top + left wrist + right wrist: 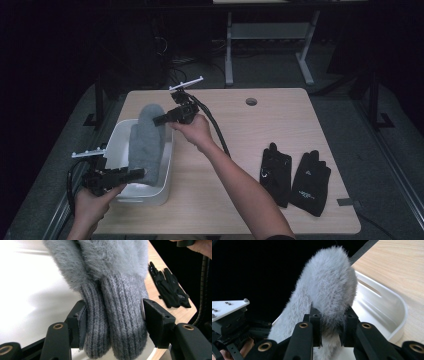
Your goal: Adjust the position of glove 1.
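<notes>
A pair of fluffy grey mittens (147, 140) with ribbed knit cuffs hangs stretched over a white plastic bin (116, 137). My left gripper (136, 173) is at the bin's near end, shut on the two cuffs (117, 315), which sit side by side between its pads (146, 312). At the bin's far end my right gripper (159, 119) is shut on the mittens' fuzzy tips (329, 285), which bulge above its jaws. The right gripper view shows the gripper (331, 327) above the bin's rim (402, 312). The mittens slope down from the right gripper to the left.
A pair of black gloves (295, 175) lies flat on the wooden table (240, 140) at the right, also in the left gripper view (170, 290). The table has a cable hole (251, 101) at the back. Desk legs and cables stand on the dark floor behind.
</notes>
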A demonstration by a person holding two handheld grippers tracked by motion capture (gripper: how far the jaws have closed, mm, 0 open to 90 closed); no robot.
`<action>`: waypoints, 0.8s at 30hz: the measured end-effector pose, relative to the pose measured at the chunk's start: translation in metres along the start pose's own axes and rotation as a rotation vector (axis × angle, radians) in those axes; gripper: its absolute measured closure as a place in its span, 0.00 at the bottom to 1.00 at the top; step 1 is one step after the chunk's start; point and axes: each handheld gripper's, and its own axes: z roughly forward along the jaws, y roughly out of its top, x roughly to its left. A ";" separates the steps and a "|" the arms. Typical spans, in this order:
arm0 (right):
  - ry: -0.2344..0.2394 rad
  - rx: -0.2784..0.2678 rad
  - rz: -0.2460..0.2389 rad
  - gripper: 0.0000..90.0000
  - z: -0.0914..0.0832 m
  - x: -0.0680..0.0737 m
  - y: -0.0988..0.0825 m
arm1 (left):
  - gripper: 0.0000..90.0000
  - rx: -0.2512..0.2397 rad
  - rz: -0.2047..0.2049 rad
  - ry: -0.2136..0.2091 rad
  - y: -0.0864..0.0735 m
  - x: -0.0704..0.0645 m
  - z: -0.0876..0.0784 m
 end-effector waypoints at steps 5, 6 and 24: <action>0.002 0.008 0.003 0.84 0.005 0.000 -0.001 | 0.45 0.006 -0.009 0.007 -0.002 0.003 0.000; 0.000 0.008 0.002 0.84 0.006 -0.001 -0.001 | 0.45 0.008 -0.010 0.007 -0.003 0.004 0.001; 0.007 0.028 0.013 0.84 0.025 -0.006 -0.006 | 0.44 0.057 -0.030 0.061 -0.008 0.014 0.003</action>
